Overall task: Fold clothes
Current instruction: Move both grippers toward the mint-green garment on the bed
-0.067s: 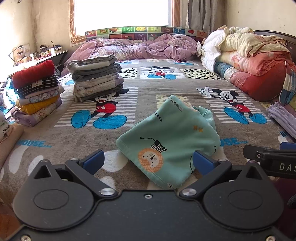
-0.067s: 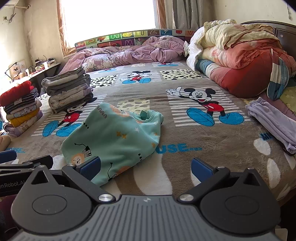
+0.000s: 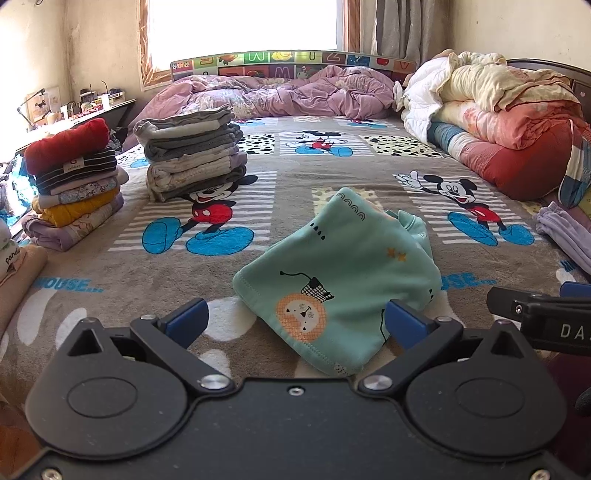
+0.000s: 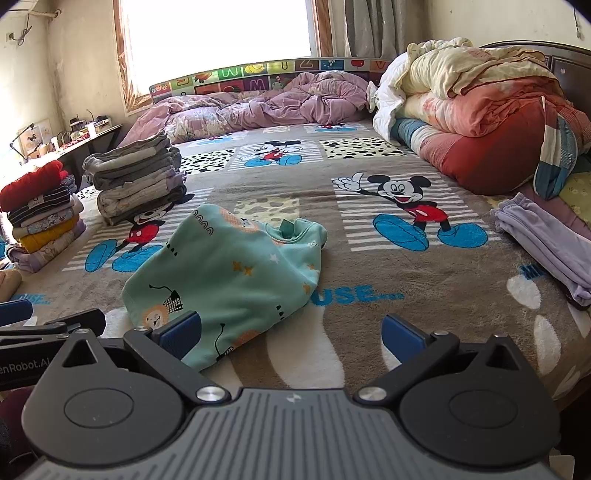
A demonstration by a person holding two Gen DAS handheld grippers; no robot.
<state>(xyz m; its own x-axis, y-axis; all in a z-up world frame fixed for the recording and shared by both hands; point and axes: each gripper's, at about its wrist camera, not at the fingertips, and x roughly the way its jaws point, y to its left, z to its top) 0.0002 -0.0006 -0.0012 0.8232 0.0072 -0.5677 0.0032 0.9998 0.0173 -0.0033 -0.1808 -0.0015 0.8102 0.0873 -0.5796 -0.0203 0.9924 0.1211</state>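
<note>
Mint-green shirt (image 3: 343,280) with a lion print lies folded on the bed (image 3: 280,206), just ahead of both tools. Left tool (image 3: 295,321) angles down toward its near hem, jaws spread wide and empty; right tool (image 4: 291,332) sits alongside, likewise spread, gripping nothing

A bright window (image 3: 243,29) fills the far wall, its glare washing out whatever lies beyond; a grey curtain (image 3: 399,29) hangs at its right; the walls (image 3: 517,29) are pale cream, stained near the left corner; a wide bed (image 4: 295,184) takes most of the room, with a colourful alphabet headboard (image 3: 291,62); a cluttered desk (image 3: 107,107) stands at the left, perhaps with a lamp.
</note>
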